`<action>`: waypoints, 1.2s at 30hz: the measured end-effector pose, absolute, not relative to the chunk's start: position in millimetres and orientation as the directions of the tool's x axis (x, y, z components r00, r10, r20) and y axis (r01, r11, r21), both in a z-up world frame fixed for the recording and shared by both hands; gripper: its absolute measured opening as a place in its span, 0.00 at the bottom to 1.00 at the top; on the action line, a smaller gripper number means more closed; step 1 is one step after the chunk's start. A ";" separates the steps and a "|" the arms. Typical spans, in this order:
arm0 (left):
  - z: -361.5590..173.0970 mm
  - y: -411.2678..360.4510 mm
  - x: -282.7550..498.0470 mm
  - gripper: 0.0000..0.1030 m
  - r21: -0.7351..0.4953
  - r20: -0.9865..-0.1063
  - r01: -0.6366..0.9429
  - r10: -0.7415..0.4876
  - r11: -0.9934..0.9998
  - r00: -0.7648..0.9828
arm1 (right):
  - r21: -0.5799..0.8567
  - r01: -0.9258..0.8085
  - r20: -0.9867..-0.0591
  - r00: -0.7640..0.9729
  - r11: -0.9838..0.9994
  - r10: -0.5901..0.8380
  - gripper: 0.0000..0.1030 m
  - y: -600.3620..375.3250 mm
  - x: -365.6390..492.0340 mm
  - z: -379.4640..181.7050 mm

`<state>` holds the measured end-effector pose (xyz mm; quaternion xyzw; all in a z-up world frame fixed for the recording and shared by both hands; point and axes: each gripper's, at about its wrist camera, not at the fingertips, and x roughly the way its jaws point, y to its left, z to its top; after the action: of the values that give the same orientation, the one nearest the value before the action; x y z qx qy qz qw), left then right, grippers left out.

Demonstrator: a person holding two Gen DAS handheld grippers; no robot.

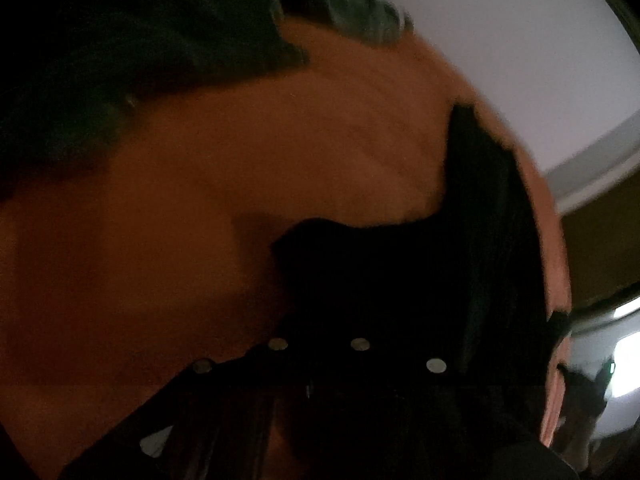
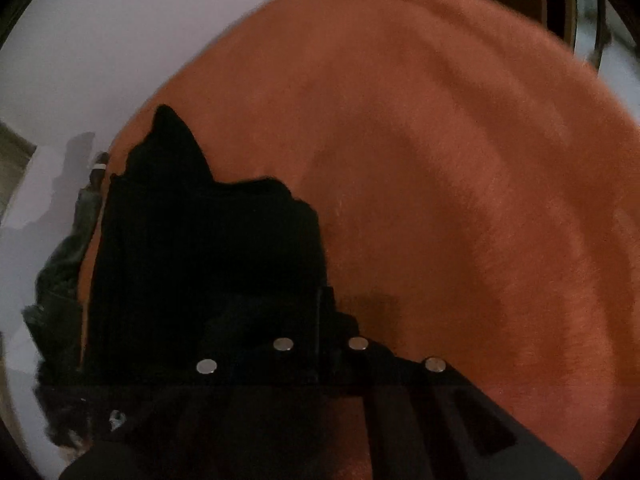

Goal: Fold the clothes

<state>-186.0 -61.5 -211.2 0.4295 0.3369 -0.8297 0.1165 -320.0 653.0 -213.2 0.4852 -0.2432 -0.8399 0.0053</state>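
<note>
As it hangs, orange garment (image 2: 420, 160) slanting diagonally

left gripper (image 1: 320, 320) fingertips lost in black fabric (image 1: 400, 280), orange garment (image 2: 440, 160) blurred, cropped

Dim, motion-blurred fisheye views, dark vignetted corners, near parts lost in black shadow.
</note>
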 end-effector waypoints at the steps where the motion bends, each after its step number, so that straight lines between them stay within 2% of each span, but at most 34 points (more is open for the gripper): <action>1: -201.5 -65.5 -174.3 0.03 -0.468 -0.770 0.488 0.069 -0.737 -0.634 | 0.402 -0.220 -0.795 -0.565 -0.889 -0.220 0.00 653.8 -312.3 -201.3; 6: -174.5 -108.0 -109.9 0.02 -0.500 -0.707 0.534 -0.036 -0.682 -0.707 | 0.241 -0.205 -0.726 -0.687 -0.949 -0.036 0.00 652.9 -271.8 -143.8; 9: -184.8 -141.7 -82.7 0.02 -0.496 -0.724 0.586 -0.067 -0.641 -0.686 | 0.226 -0.146 -0.766 -0.637 -0.963 -0.083 0.00 647.3 -272.2 -146.8; 12: -200.5 -161.6 -66.3 0.02 -0.547 -0.737 0.594 0.003 -0.590 -0.676 | 0.260 -0.118 -0.817 -0.555 -0.958 -0.153 0.00 645.1 -284.1 -166.3; 14: -204.4 -164.7 -58.3 0.03 -0.558 -0.740 0.594 0.024 -0.580 -0.672 | 0.278 -0.113 -0.830 -0.529 -0.954 -0.179 0.04 643.4 -291.3 -177.0; 15: -206.5 -161.9 -58.6 0.07 -0.567 -0.737 0.585 0.040 -0.581 -0.674 | 0.291 -0.113 -0.834 -0.516 -0.950 -0.194 0.12 644.1 -293.3 -181.0; 16: -208.6 -159.1 -59.0 0.19 -0.576 -0.734 0.575 0.060 -0.581 -0.676 | 0.314 -0.117 -0.838 -0.501 -0.942 -0.217 0.30 645.9 -296.1 -186.9; 17: -210.5 -156.3 -59.6 0.28 -0.588 -0.731 0.562 0.085 -0.581 -0.677 | 0.345 -0.124 -0.839 -0.485 -0.930 -0.247 0.45 648.5 -299.6 -194.2; 18: -211.9 -152.9 -60.0 0.40 -0.597 -0.729 0.553 0.105 -0.582 -0.676 | 0.378 -0.134 -0.835 -0.476 -0.916 -0.275 0.69 650.9 -301.8 -201.1; 19: -211.7 -147.9 -60.1 0.51 -0.599 -0.729 0.550 0.112 -0.583 -0.675 | 0.413 -0.146 -0.827 -0.473 -0.899 -0.303 0.77 653.2 -303.0 -207.6; 23: -212.3 -127.4 -64.9 0.53 -0.622 -0.715 0.520 0.154 -0.585 -0.682 | 0.525 -0.246 -0.808 -0.445 -0.815 -0.386 0.78 663.2 -303.1 -229.7; 25: -213.1 -113.3 -74.7 0.53 -0.637 -0.706 0.499 0.184 -0.587 -0.684 | 0.509 -0.254 -0.814 -0.452 -0.822 -0.365 0.75 661.1 -303.3 -234.7; 26: -211.8 -103.3 -80.0 0.53 -0.643 -0.702 0.482 0.205 -0.595 -0.682 | 0.495 -0.254 -0.818 -0.457 -0.831 -0.348 0.66 659.3 -303.7 -236.7; 27: -209.9 -92.1 -86.1 0.53 -0.647 -0.699 0.463 0.227 -0.606 -0.679 | 0.447 -0.243 -0.833 -0.465 -0.861 -0.301 0.24 652.8 -305.2 -234.8; 28: -206.6 -78.1 -93.9 0.53 -0.642 -0.700 0.443 0.243 -0.626 -0.672 | 0.371 -0.224 -0.849 -0.475 -0.901 -0.232 0.01 643.0 -307.4 -229.9; 29: -202.5 -64.3 -101.2 0.53 -0.627 -0.706 0.431 0.240 -0.649 -0.667 | 0.292 -0.207 -0.859 -0.486 -0.934 -0.161 0.01 633.2 -309.6 -225.1; 30: -198.5 -50.6 -108.5 0.53 -0.612 -0.712 0.419 0.236 -0.671 -0.662 | 0.271 -0.168 -0.850 -0.505 -0.948 -0.153 0.01 620.2 -309.7 -217.6; 33: -188.4 -16.8 -125.6 0.53 -0.541 -0.738 0.416 0.176 -0.731 -0.651 | 0.316 0.009 -0.792 -0.548 -0.949 -0.269 0.01 571.3 -303.9 -190.7; 36: -188.9 -1.4 -134.7 0.53 -0.513 -0.748 0.390 0.175 -0.764 -0.640 | 0.255 0.243 -0.807 -0.480 -0.936 -0.344 0.01 506.9 -287.5 -176.6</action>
<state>-134.7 -1.4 -188.9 0.4194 0.3372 -0.8404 0.0640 -287.5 506.9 -176.6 0.4806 -0.0526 -0.8585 0.1711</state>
